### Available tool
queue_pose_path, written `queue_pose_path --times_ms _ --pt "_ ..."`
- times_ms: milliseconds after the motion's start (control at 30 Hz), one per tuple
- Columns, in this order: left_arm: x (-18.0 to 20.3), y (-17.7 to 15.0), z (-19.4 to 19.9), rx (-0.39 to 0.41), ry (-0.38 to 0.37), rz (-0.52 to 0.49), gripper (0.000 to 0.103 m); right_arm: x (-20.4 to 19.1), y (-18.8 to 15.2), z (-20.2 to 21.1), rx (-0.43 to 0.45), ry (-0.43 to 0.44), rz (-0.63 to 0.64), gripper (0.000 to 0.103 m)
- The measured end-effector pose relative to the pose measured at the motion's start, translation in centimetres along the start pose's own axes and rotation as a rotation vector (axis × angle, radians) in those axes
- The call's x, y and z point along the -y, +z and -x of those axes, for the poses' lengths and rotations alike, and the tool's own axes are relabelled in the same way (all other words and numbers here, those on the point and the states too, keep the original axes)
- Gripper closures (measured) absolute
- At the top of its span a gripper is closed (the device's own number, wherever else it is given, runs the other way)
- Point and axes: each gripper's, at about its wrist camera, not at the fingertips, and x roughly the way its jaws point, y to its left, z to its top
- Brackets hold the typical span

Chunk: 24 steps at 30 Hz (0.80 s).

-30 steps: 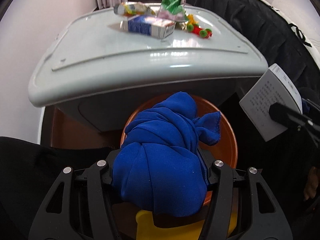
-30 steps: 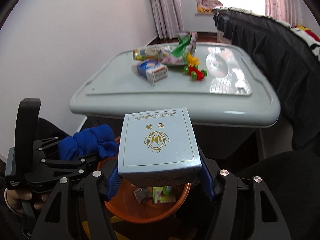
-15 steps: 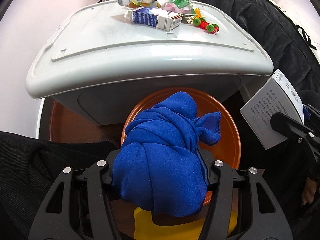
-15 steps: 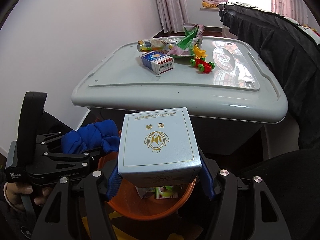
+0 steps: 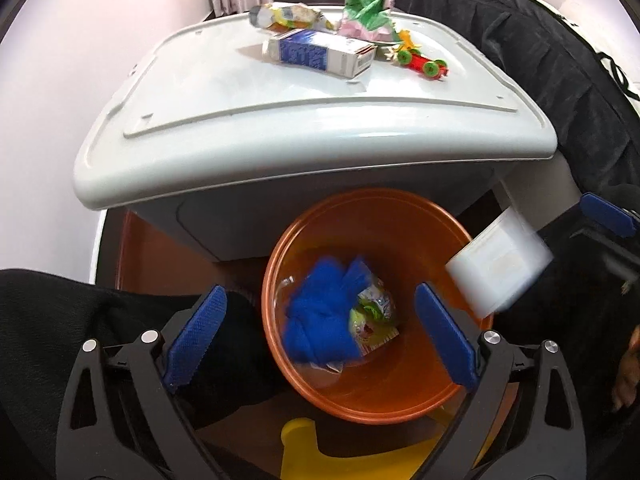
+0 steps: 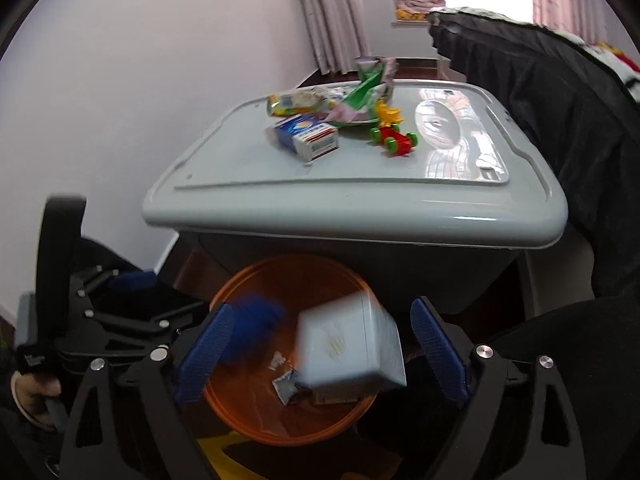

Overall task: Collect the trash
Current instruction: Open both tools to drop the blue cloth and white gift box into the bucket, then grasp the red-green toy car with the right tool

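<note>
Left gripper [image 5: 320, 328]: jaws opening, blue pads wide apart, nothing pressed between them. Straight below it sits the orange bin [image 5: 400, 404], w/ the blue cloth [image 5: 318, 322] blurred inside, clear of both pads, on top of a crumpled snack wrapper [image 5: 372, 318].

Right gripper [image 6: 320, 354]: jaws also opening, pads spread. The white box [image 6: 352, 350] (gold emblem on its face) is between them but touching neither pad, tilted and blurred, over the bin's mouth. In the left view the same box shows as a white smear at the bin's right rim. More wrappers lie on the bin floor under the box.

Left of the right gripper, a hand [image 6: 30, 394] holds the left gripper's handle.

Beyond both grippers, past the bin, stands a grey plastic table [image 5: 280, 128]. On its far part, well apart from either gripper: a blue-and-white carton [image 5: 320, 54] lying flat, a yellow-ish snack packet [image 5: 286, 16] behind it, a green-pink wrapper [image 5: 366, 12] standing up, and a small red toy car [image 5: 420, 64] w/ green wheels just right of the carton.

Far right: dark fabric [image 5: 540, 52] draped over furniture.
</note>
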Motion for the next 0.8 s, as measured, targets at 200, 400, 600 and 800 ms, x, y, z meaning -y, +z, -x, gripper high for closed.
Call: queue_pose_path --times_ms 200,400,600,800 --pt "-0.8 0.2 0.7 0.033 -0.022 0.028 0.010 1.4 1.0 0.8 0.041 -0.003 -0.044 0.014" --pt "-0.8 1.2 1.0 0.067 -0.056 0.019 0.010 1.8 3.2 0.1 0.059 -0.018 0.005 0.014" --pt "-1.1 3.7 0.8 0.128 -0.047 0.022 0.010 2.4 7.5 -2.3 0.079 -0.054 0.097 0.015" --pt "-1.4 7.0 -0.8 0.148 -0.064 0.092 0.010 3.7 12.7 -6.7 0.102 -0.089 0.148 0.015"
